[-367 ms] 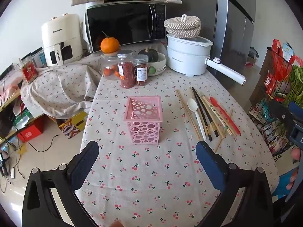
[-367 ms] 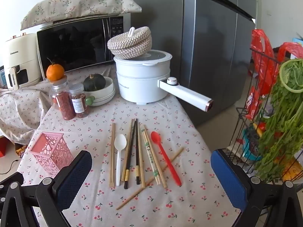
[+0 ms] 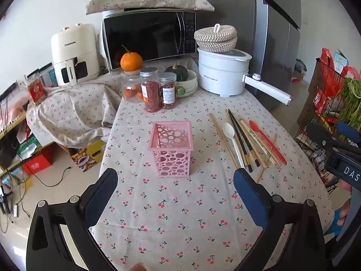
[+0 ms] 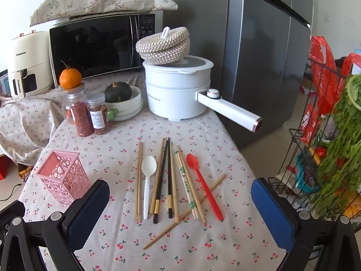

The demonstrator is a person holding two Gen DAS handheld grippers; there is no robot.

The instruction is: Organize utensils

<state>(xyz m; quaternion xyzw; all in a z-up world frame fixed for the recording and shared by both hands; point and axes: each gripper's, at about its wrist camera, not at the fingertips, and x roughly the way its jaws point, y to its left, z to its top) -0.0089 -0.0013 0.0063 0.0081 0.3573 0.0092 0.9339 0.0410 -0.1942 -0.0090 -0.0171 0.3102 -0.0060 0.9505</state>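
Note:
A pink perforated utensil basket (image 3: 171, 149) stands upright and empty on the cherry-print tablecloth; it also shows at the left of the right wrist view (image 4: 61, 174). To its right lie a white spoon (image 4: 147, 180), a red spoon (image 4: 204, 187), black chopsticks (image 4: 165, 180) and several wooden chopsticks (image 4: 138, 180) in a loose row; the same row shows in the left wrist view (image 3: 246, 140). My left gripper (image 3: 176, 194) is open and empty, in front of the basket. My right gripper (image 4: 180, 205) is open and empty, above the near ends of the utensils.
At the back stand a white electric pot (image 4: 178, 90) with a long handle, a woven lidded basket (image 4: 163, 45), several jars (image 4: 90, 113), a bowl with a squash (image 4: 121, 99), a microwave (image 4: 101, 45) and an air fryer (image 3: 74, 54). A wire rack with greens (image 4: 334, 146) is right of the table.
Both grippers have moved slightly forward toward the table; the right one now sits closer over the utensils. Nothing on the table has moved.

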